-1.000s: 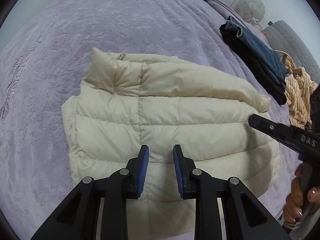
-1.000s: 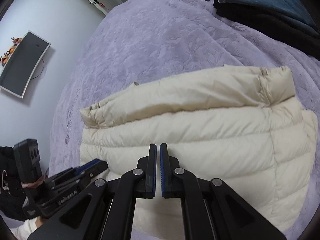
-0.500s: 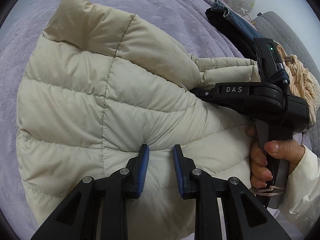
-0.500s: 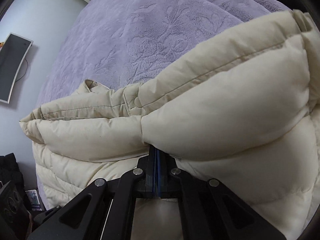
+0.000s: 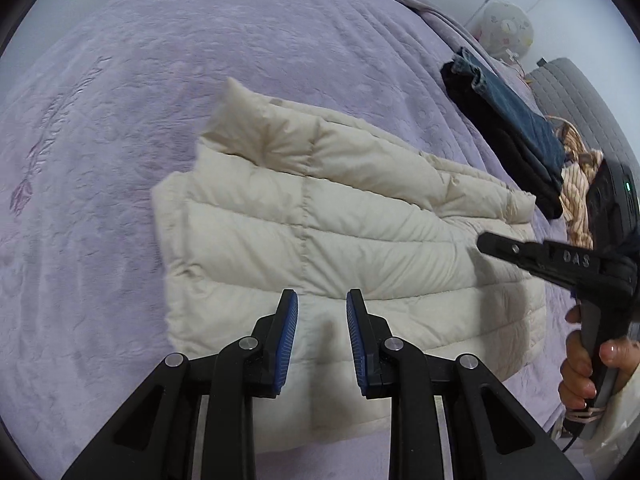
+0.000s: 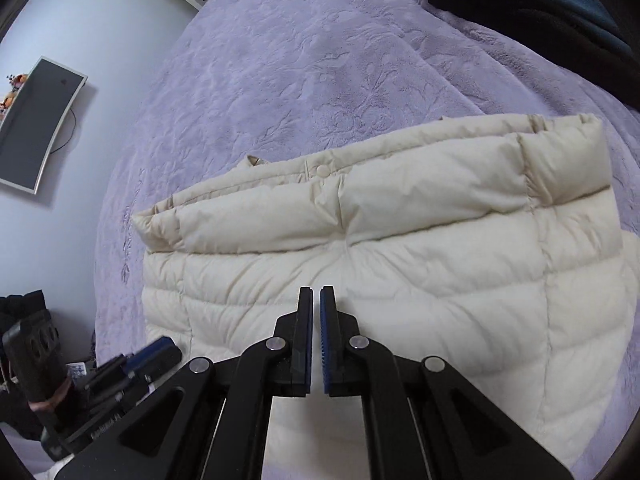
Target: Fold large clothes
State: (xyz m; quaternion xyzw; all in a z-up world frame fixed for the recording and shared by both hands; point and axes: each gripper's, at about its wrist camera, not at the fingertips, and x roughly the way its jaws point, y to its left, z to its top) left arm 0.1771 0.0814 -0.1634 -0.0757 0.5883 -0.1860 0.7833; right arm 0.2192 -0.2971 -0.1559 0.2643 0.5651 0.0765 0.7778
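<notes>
Left gripper (image 5: 322,312): jaws spread, nothing between the blue ribbed pads (image 5: 289,332); it hovers over the near edge of the jacket. Right gripper (image 6: 316,308): jaws nearly pressed together, only a thin slit between them, no fabric pinched as far as the view shows; it too hangs above the garment, not touching it.

Cream puffer jacket (image 5: 320,232) lies on the lilac bedspread (image 5: 120,120), roughly central, already folded into a thick rectangular bundle with one long padded roll doubled over along the far edge. A snap button (image 6: 321,169) shows on that folded edge. Judgement: folding of this piece looks largely complete; what may remain is squaring the edges, pressing out loft, or moving it to the pile.

Materials: jacket is quilted in horizontal channels, matte shell, puffy and springy, so it will likely tend to reopen. Bedspread is plush with an embossed floral relief. A stack of folded dark clothes (image 5: 516,140), denim on top, sits well apart near the bed's far right edge.
</notes>
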